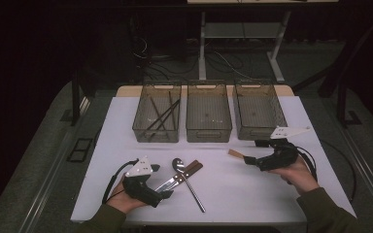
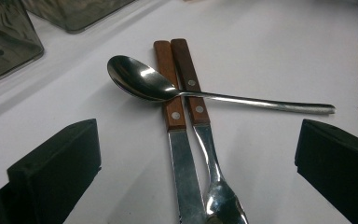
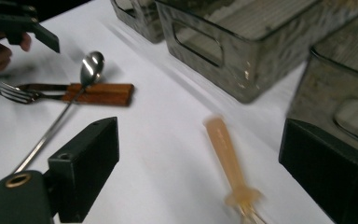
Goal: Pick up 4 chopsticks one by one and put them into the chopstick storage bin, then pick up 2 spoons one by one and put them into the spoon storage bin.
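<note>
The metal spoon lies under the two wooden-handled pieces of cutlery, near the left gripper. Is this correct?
Not quite. The spoon lies on top of the two wooden-handled pieces, not under them: its neck crosses over both handles. The left gripper view shows this. The rest holds: they lie near the left gripper.

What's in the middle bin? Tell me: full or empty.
Empty: the middle bin shows a bare floor, while the left bin holds dark sticks.

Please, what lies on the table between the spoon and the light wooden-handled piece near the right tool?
Nothing: in the high view the white table is bare between the spoon and the light wooden-handled piece. The right gripper view agrees.
</note>
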Available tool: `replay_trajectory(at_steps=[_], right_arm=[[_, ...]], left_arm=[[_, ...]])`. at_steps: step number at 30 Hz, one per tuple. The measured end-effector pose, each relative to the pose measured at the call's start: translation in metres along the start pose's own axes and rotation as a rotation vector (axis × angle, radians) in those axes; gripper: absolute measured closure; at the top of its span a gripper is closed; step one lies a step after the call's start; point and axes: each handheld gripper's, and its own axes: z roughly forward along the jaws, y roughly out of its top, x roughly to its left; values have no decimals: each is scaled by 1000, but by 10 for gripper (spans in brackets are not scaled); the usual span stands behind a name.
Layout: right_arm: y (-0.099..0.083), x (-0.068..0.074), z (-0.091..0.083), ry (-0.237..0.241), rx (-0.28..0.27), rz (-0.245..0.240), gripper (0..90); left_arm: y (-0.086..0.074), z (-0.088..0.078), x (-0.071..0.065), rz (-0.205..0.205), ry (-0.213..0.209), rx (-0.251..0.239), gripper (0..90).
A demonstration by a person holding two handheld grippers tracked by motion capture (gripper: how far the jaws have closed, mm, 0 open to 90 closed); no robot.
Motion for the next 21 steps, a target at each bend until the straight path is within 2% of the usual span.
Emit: replay_trajectory(at_steps=[5, 11, 18, 21], right_arm=[[-9, -8, -6, -27, 32, 1, 130], [-16, -17, -9, -47, 48, 35, 157], [-22, -28, -7, -89, 71, 92, 340], [-24, -32, -6, -92, 82, 117, 412]], left_arm=[[-1, -1, 0, -5, 1, -4, 0], [-1, -1, 0, -6, 1, -5, 0], [0, -1, 0, 0, 2, -3, 0], [0, 0, -1, 3, -2, 2, 0]])
